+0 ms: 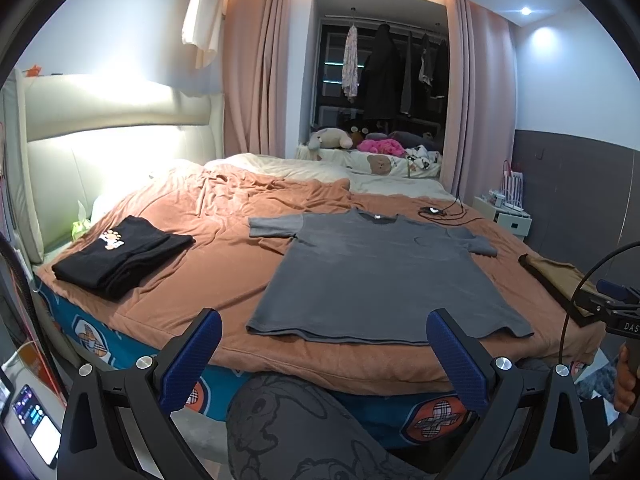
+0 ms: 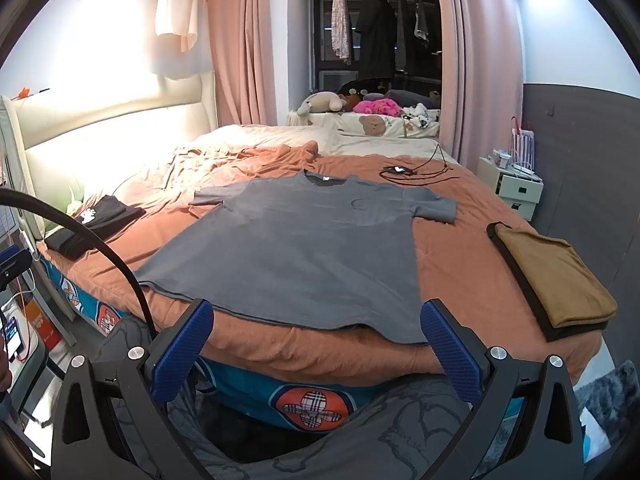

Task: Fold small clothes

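Grey T-shirt (image 2: 296, 248) flat, hem corner behind right claw (image 2: 318, 348)

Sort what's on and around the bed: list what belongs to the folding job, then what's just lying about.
Belongs to the job:
- grey T-shirt, spread flat, unfolded
- black folded garment
- brown folded garment
- left gripper and right gripper, both open

Just lying about:
- cable and device on the bed
- plush toys
- hanging clothes
- nightstand
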`<state>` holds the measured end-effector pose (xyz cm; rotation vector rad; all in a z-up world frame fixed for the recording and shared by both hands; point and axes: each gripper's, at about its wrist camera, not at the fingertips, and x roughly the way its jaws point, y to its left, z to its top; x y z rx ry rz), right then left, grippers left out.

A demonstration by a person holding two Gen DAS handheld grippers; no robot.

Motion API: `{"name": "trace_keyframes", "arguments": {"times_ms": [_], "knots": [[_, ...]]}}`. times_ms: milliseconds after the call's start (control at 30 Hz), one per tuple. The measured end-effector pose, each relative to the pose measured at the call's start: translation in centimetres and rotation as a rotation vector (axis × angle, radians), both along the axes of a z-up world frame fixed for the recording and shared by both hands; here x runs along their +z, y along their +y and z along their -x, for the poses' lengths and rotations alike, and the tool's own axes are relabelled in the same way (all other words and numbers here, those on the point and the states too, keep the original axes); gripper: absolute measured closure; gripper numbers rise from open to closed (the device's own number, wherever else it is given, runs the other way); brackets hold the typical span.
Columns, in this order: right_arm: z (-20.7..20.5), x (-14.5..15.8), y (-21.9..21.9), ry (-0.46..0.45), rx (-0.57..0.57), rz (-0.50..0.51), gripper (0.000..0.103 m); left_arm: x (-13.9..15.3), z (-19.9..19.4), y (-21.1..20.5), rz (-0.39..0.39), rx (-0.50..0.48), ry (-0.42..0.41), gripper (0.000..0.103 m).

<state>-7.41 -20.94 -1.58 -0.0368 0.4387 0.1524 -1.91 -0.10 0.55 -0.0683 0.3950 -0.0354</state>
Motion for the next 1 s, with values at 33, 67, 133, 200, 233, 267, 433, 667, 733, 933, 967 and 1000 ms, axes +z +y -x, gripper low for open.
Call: {"name": "trace_keyframes", "arguments": {"times_ms": [33, 67, 133, 200, 233, 267, 433, 667, 733, 933, 967, 1000], "knots": [[0.0, 0.0, 0.0, 0.000, -0.001, 0.000, 0.000, 0.0, 0.0, 0.0, 0.000, -0.001, -0.001, 0.000], [0.1, 0.0, 0.0, -0.001, -0.001, 0.001, 0.000, -0.1, 0.0, 0.0, 0.000, -0.003, -0.002, 0.000], [0.1, 0.0, 0.0, -0.001, -0.001, 0.000, 0.000, -0.1, 0.1, -0.2, -0.002, -0.005, -0.003, 0.000], [0.1, 0.0, 0.0, -0.002, 0.000, -0.001, 0.000, -0.1, 0.2, -0.2, -0.004, -0.007, -0.005, 0.000], [0.2, 0.0, 0.0, -0.003, 0.001, -0.001, 0.000, -0.1, 0.3, -0.3, -0.004, -0.008, -0.007, 0.000], [0.2, -0.1, 0.1, -0.003, 0.000, 0.000, 0.000, -0.1, 0.3, -0.4, -0.005, -0.009, -0.008, 0.000], [0.3, -0.1, 0.1, -0.003, 0.002, -0.001, 0.000, -0.1, 0.5, -0.6, -0.002, -0.014, -0.013, 0.000], [0.3, -0.3, 0.1, -0.004, -0.002, -0.007, 0.000, 0.0, 0.9, -0.8, 0.003, -0.011, -0.014, 0.000], [0.3, -0.4, 0.1, -0.002, -0.006, -0.010, 0.000, 0.0, 0.9, -0.6, 0.007, -0.013, -0.012, 0.000], [0.3, -0.5, 0.3, 0.004, -0.015, -0.016, 0.000, -0.1, 0.9, -0.2, 0.016, -0.014, -0.005, 0.000], [0.3, -0.5, 0.3, 0.004, -0.014, -0.014, 0.000, -0.2, 0.9, -0.1, 0.019, -0.015, -0.004, 0.000], [0.3, -0.5, 0.3, 0.002, -0.014, -0.014, 0.000, -0.2, 0.9, 0.0, 0.019, -0.015, -0.003, 0.000]]}}
